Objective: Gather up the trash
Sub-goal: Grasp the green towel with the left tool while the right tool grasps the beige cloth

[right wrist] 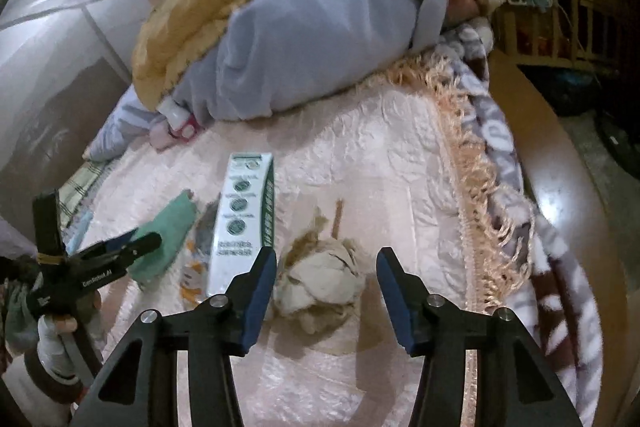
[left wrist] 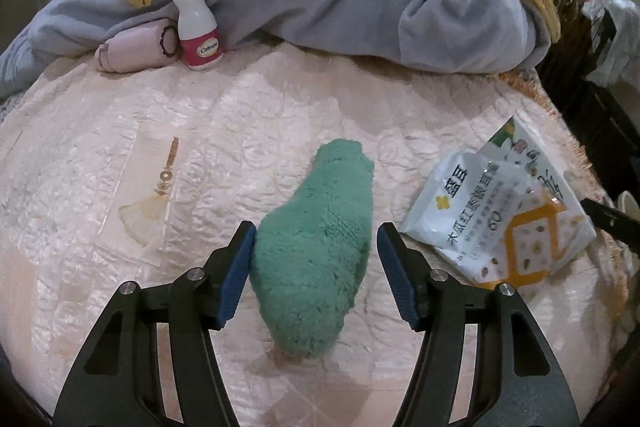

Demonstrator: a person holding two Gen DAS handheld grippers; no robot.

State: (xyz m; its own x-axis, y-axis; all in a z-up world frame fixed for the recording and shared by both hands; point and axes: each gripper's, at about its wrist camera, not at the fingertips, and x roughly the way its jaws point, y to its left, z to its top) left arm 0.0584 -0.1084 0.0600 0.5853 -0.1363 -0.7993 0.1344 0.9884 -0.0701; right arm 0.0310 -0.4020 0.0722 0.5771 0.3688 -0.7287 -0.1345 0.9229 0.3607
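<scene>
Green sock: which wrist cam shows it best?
Left wrist. The green sock lies centred and sharp between the left gripper pads, whole outline visible. The right wrist view shows only part of it, blurred at the left, with that gripper in front.

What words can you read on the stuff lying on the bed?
"Caltrate" on the pink label of the small white bottle.
"盛耳" in big letters on the white snack packet; the smaller lines under it are too blurred to read for sure.
"CenRobot.AI" on the black left gripper, as the right wrist view shows it.
The green and white box has print and round seals, too blurred to read.
</scene>
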